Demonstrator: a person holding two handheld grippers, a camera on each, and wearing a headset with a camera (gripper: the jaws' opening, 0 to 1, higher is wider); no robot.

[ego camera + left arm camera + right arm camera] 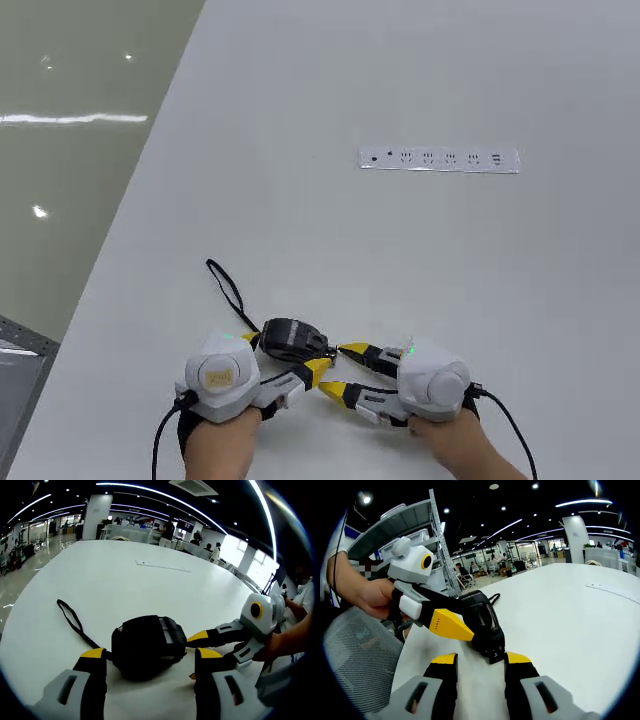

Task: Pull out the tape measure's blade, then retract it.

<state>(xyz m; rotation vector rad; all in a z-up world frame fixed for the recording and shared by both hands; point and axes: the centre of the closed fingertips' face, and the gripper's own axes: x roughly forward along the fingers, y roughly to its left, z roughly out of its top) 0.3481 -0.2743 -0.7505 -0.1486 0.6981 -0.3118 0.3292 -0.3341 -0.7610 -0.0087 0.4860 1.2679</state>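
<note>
Straddling the tape measure (293, 338) at 6 o'clock on the bench (420, 260), my left fingers (92, 667) sit close on both sides; I cannot tell if they clamp. My right fingers (517, 667) gape at its 3 o'clock end, holding nothing. Its strap (228, 290) trails toward 11, short of the bench edge. Bare bench opens toward 12; a power strip (440, 159) lies well apart at 1.

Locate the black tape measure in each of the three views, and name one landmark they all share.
Head view: tape measure low centre, near the front edge of the white table.
Left gripper view: lower centre, between that view's own jaws.
Right gripper view: centre-left, just beyond that view's jaws.
Shared landmark: the white power strip, farther out on the table.
</note>
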